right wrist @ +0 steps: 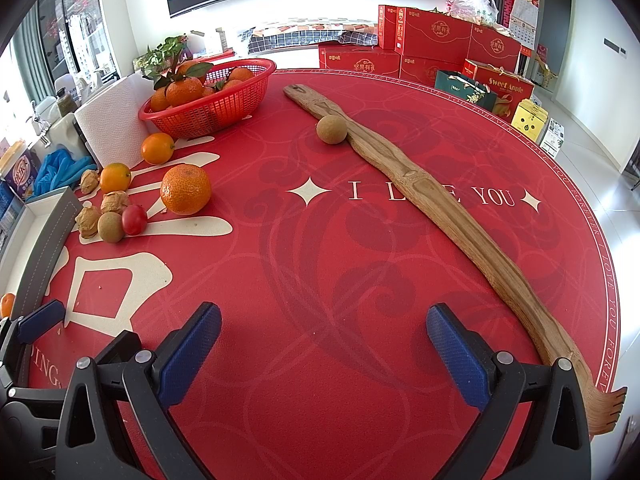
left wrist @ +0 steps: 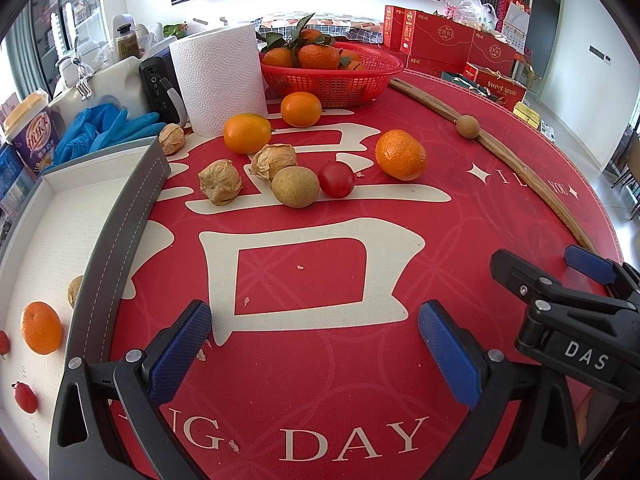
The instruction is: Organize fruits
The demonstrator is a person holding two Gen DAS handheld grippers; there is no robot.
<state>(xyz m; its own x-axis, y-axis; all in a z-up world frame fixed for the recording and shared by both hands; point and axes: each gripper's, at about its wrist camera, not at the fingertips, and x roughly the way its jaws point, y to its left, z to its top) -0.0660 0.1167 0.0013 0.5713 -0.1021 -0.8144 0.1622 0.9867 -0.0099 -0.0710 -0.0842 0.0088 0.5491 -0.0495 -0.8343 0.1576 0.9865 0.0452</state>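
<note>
Loose fruit lies on the red table mat (left wrist: 320, 380): a mandarin (left wrist: 401, 155), a cherry tomato (left wrist: 336, 179), a longan (left wrist: 295, 186), husked physalis (left wrist: 220, 182), and two small oranges (left wrist: 247, 133). A white tray with a grey rim (left wrist: 120, 220) at the left holds an orange (left wrist: 41, 333), small red fruits (left wrist: 25, 397) and a physalis. My left gripper (left wrist: 314, 344) is open and empty, low over the mat. My right gripper (right wrist: 324, 344) is open and empty; it also shows in the left wrist view (left wrist: 560, 264). A second longan (right wrist: 331, 129) lies apart.
A red basket (left wrist: 332, 76) of leafy mandarins stands at the back, beside a paper towel roll (left wrist: 220, 80). A long wooden back scratcher (right wrist: 440, 220) crosses the right of the mat. Blue gloves (left wrist: 104, 128), a cup and bottles crowd the left. Red gift boxes (right wrist: 432, 40) stand behind.
</note>
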